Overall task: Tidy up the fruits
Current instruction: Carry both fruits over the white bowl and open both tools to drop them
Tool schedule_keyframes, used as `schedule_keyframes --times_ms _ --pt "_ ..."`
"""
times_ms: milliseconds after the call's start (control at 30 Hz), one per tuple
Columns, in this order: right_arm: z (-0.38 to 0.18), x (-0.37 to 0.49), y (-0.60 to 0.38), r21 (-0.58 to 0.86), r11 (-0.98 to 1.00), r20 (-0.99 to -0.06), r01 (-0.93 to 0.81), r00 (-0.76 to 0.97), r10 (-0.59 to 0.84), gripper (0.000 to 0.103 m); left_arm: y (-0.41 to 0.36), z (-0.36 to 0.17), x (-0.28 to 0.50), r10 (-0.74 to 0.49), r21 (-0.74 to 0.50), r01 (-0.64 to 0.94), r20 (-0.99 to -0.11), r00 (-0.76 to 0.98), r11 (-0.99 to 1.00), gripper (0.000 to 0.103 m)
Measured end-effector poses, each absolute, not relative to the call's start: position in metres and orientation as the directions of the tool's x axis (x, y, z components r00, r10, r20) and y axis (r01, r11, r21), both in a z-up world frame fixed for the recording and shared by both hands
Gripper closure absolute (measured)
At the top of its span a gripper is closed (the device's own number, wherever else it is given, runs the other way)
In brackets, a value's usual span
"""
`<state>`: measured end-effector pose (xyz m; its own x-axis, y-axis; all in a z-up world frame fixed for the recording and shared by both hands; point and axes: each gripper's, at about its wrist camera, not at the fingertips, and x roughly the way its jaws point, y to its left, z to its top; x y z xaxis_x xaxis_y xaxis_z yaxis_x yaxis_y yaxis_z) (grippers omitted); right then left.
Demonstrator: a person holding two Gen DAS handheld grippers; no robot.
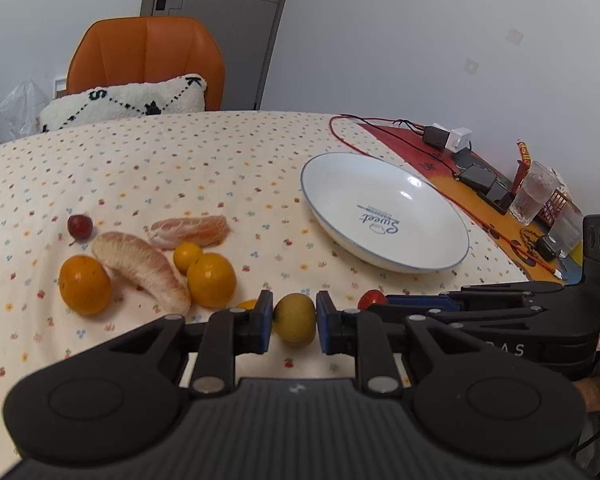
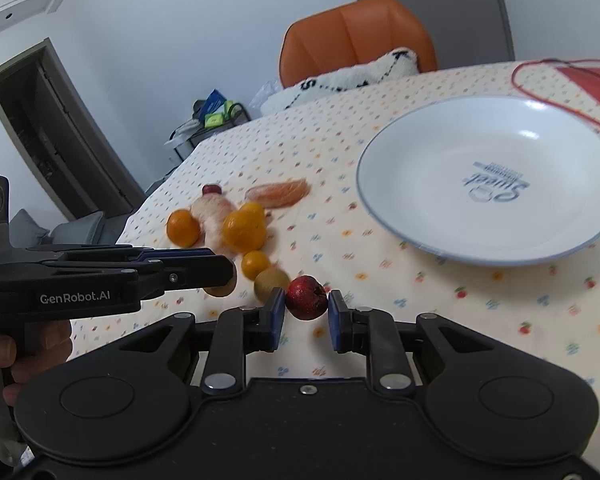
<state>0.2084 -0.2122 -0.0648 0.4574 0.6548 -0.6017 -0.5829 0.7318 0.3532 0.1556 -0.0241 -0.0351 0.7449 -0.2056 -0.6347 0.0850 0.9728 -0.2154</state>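
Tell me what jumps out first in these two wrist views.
Each gripper is shut on a small fruit at the near table edge: the left gripper on a yellow-green fruit, the right gripper on a red fruit. Behind them, the white plate sits empty, right of a cluster of oranges.

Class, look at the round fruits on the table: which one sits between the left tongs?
The yellow-green fruit, gripped by the left tongs. The oranges lie loose beyond, and the red fruit is in the right tongs.

White plate (image 1: 384,216) (blue rim); orange chair (image 1: 146,54); floral tablecloth (image 1: 180,168).
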Motion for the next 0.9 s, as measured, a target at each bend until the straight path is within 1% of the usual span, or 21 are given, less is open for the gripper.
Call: schedule_keyframes --times_ms 400,733,900 --pt "-0.046 0.221 -0.251 0.355 0.774 -0.54 -0.524 0.561 0.627 0.081 -0.051 -0.025 0.184 -0.241 -0.197 0.149 -0.616 0.75 0.969 0.082" --pt "-0.048 0.231 -0.28 0.363 0.817 -0.524 -0.448 0.627 0.577 0.081 -0.074 -0.023 0.209 -0.281 -0.205 0.195 -0.608 0.743 0.959 0.082" --pt "-0.047 0.235 -0.29 0.352 0.834 -0.522 -0.425 0.65 0.552 0.081 -0.083 -0.025 0.224 -0.29 -0.196 0.213 -0.625 0.725 0.957 0.082"
